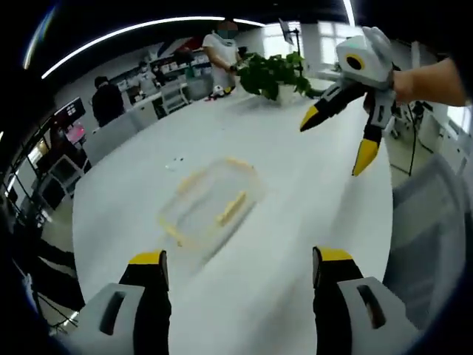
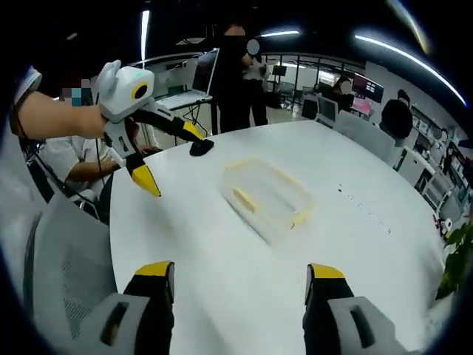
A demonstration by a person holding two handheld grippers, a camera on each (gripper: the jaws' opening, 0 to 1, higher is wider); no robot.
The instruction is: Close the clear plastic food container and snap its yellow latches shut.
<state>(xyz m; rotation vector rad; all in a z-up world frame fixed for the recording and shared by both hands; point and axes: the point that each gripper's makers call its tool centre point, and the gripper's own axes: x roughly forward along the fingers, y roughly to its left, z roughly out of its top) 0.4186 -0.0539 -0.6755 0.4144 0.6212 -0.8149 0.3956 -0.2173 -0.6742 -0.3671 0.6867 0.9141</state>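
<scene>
A clear plastic food container (image 1: 211, 203) (image 2: 267, 194) with yellow latches lies flat on the round white table (image 1: 295, 222) (image 2: 222, 251), its lid resting on top. My left gripper (image 1: 240, 260) is open, hovering above the table short of the container, with nothing between its jaws. The same gripper appears in the right gripper view as an open gripper (image 2: 174, 159) at the left, held by a hand. My right gripper (image 2: 240, 275) is open too, also short of the container. It enters the left gripper view at the upper right (image 1: 334, 142), jaws spread, above the table.
A green potted plant (image 1: 275, 74) (image 2: 458, 259) stands at the table's far edge. A dark object (image 2: 201, 146) lies near the other rim. Grey chairs (image 2: 59, 274) (image 1: 436, 222) flank the table. Several people stand or sit around the office beyond it.
</scene>
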